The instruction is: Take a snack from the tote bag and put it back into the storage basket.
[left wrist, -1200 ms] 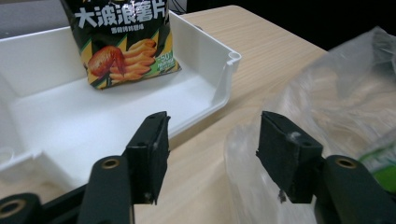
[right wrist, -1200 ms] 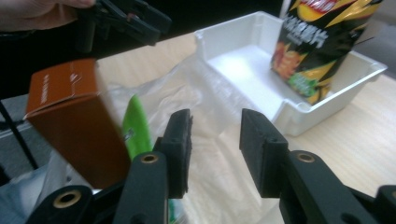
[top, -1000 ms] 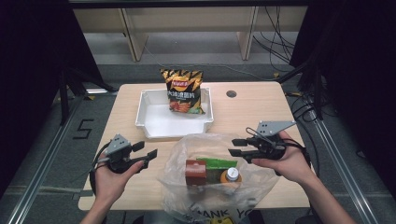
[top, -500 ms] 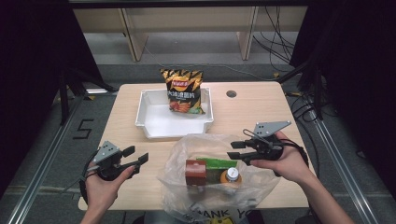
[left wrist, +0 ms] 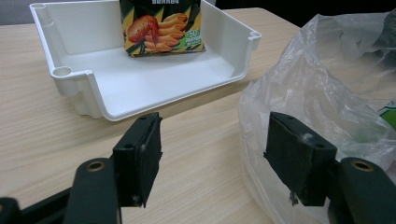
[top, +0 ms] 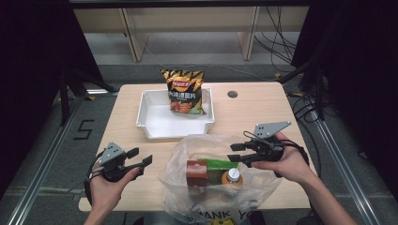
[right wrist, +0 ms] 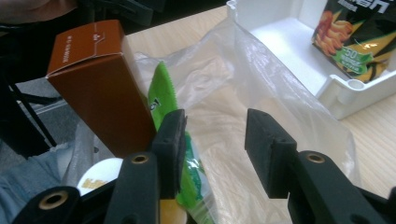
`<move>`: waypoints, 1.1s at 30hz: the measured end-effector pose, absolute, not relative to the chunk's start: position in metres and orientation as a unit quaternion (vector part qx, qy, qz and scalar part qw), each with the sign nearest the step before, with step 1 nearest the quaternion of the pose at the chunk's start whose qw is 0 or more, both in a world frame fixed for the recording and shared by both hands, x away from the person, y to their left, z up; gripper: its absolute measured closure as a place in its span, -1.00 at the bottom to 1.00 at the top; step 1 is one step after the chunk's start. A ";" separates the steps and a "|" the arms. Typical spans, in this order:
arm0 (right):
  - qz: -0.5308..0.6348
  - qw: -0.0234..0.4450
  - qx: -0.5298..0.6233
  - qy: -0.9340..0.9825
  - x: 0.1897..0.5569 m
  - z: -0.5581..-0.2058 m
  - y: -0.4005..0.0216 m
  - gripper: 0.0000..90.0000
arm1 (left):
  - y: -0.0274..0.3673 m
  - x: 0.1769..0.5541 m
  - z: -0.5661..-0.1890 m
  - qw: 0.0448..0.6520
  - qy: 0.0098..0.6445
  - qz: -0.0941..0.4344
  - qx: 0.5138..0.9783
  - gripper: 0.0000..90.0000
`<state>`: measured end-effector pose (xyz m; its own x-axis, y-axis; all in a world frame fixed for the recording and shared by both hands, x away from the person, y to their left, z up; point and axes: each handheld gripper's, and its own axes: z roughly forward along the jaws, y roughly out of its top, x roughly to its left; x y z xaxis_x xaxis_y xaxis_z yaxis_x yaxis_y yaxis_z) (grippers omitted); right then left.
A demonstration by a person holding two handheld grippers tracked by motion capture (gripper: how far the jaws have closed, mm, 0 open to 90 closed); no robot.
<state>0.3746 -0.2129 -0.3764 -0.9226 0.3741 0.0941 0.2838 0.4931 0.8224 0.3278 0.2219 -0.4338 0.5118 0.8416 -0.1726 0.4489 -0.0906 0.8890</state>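
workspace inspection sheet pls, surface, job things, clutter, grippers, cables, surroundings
surface: wooden table, round hole near the far right
job's things: clear plastic bag at the near edge holding a brown box, a green packet and a bottle; white tray with a chip bag standing in it
clutter: nothing seen
grippers: left gripper open beside the bag; right gripper open over the bag
cables: loose on the floor, far right
surroundings: wooden frame legs behind the table
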 end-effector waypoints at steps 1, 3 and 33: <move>0.468 0.046 0.193 0.861 0.373 -0.376 -0.211 0.30 | 0.222 0.328 -0.434 0.499 0.453 0.196 0.712 -0.22; 0.468 0.046 0.190 0.862 0.372 -0.376 -0.209 0.30 | 0.222 0.327 -0.435 0.500 0.453 0.194 0.712 -0.22; 0.471 0.053 0.146 0.868 0.371 -0.361 -0.206 0.44 | 0.219 0.325 -0.434 0.497 0.450 0.196 0.716 -0.23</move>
